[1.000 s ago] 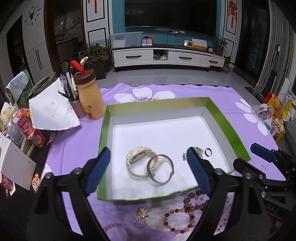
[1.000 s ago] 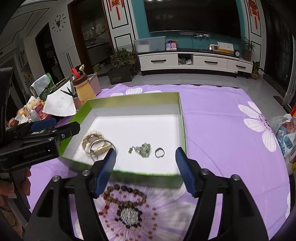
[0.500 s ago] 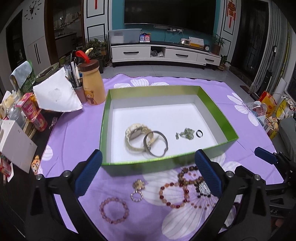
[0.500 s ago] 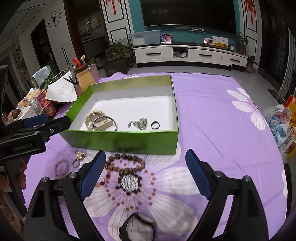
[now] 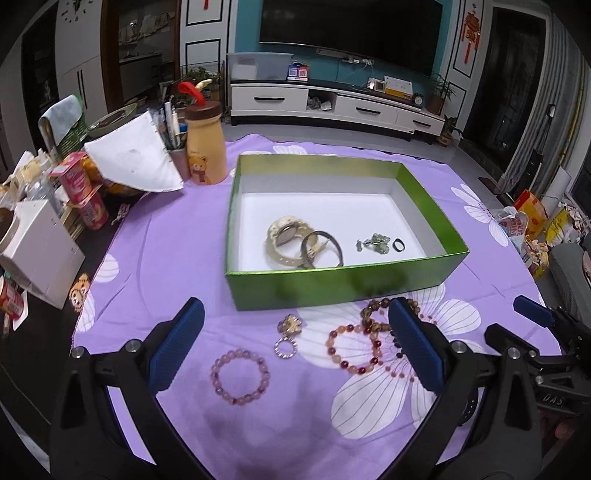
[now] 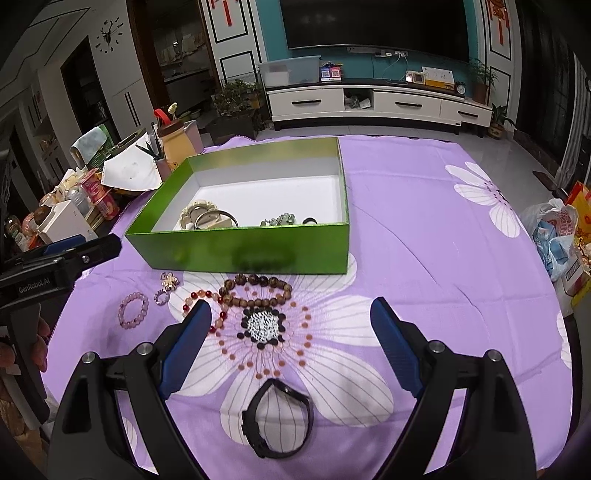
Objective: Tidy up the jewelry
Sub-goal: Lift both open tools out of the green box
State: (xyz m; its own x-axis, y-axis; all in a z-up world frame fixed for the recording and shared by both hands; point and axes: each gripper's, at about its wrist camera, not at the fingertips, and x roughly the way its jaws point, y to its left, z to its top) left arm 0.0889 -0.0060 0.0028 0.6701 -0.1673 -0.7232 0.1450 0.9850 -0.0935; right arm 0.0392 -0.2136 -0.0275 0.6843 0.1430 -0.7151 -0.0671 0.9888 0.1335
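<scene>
Both my grippers, left gripper point(image 5: 293, 345) and right gripper point(image 6: 290, 345), hang released, nothing between pads. Pink bead bracelet point(image 5: 240, 376), charm ring point(image 5: 287, 338), brown beads point(image 6: 255, 291) and black band point(image 6: 277, 419) lie on purple cloth point(image 6: 424, 229) beside green box point(image 5: 332, 288) holding watch point(image 5: 286, 240).

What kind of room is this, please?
Most likely a home living room: a large television on the wall, a low white media cabinet beneath it, and potted plants on the floor.
</scene>
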